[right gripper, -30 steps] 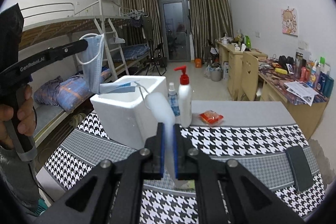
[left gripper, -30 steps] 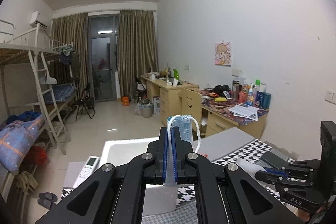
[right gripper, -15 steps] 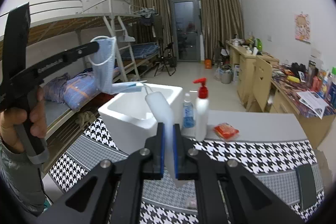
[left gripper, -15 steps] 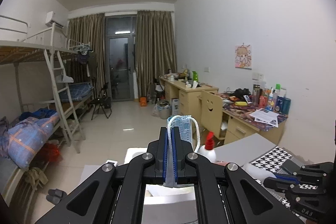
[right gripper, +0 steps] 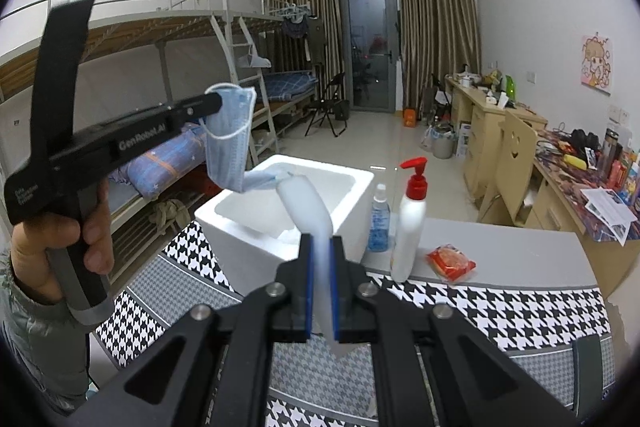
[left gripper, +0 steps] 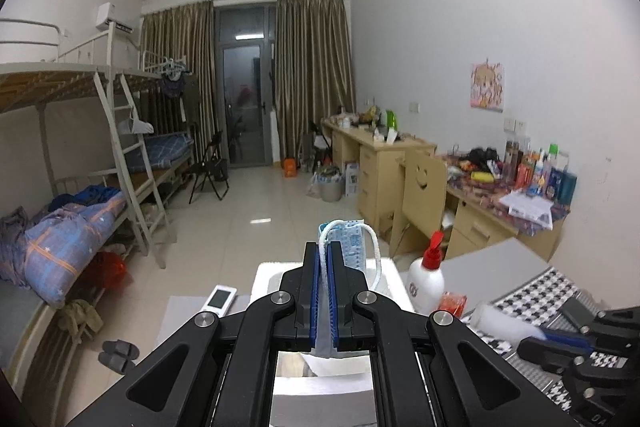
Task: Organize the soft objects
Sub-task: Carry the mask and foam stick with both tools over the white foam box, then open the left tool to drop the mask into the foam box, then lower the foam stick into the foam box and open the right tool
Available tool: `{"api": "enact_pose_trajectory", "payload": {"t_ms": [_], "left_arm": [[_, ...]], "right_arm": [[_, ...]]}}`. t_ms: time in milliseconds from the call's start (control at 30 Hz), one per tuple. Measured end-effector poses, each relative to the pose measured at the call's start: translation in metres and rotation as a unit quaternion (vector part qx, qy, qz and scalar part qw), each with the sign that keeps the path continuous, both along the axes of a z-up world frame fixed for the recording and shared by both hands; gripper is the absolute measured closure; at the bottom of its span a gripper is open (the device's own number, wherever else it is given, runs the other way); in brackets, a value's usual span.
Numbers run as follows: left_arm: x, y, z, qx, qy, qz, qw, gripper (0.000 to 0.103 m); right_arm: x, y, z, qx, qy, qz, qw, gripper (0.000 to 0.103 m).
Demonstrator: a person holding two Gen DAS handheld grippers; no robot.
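Note:
My left gripper is shut on a blue face mask with white ear loops. In the right wrist view the left gripper holds the mask hanging in the air above the left rim of a white foam box. The box also shows below the left gripper. My right gripper is shut on a soft white tube-shaped object that curves up toward the box. In the left wrist view the right gripper and that white object sit low at the right.
A white pump bottle with a red top, a small blue spray bottle and a red packet stand on the houndstooth-covered table right of the box. A black phone lies at the right edge. Bunk beds stand at the left, desks at the right.
My left gripper has carried the mask up and rightward, over the box's left rim. My right gripper has moved closer to the box with the white object.

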State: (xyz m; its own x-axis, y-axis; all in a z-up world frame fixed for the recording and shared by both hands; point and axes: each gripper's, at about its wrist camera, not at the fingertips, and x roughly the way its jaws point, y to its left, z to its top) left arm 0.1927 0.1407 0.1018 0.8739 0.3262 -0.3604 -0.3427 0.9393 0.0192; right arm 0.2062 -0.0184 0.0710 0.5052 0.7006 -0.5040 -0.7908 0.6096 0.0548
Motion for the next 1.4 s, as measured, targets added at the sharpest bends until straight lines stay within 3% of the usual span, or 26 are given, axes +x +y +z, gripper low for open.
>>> {"api": "enact_pose_trajectory", "payload": {"t_ms": [633, 700, 767, 833, 1167, 1400], "left_arm": [[0.057, 0.032, -0.047, -0.056, 0.121, -0.017, 0.9909, 0.097], [0.061, 0.036, -0.05, -0.059, 0.131, -0.014, 0.9896, 0.087], [0.062, 0.04, -0.052, -0.06, 0.139, -0.006, 0.9884, 0.045], [0.059, 0.043, -0.051, -0.055, 0.131, 0.007, 0.9899, 0.021], [0.033, 0.052, -0.045, -0.043, 0.109, 0.026, 0.9928, 0.006], [0.008, 0.06, -0.04, -0.039, 0.088, 0.046, 0.9943, 0.002]], "right_arm": [[0.017, 0.011, -0.013, -0.024, 0.015, -0.014, 1.0, 0.094], [0.019, 0.01, -0.013, -0.024, 0.017, -0.016, 0.999, 0.094], [0.019, 0.01, -0.013, -0.025, 0.019, -0.019, 0.999, 0.094], [0.02, 0.01, -0.014, -0.026, 0.019, -0.021, 0.999, 0.094], [0.025, 0.023, -0.012, -0.034, 0.024, -0.018, 0.999, 0.094], [0.028, 0.045, -0.009, -0.039, 0.023, -0.008, 0.999, 0.094]]}}
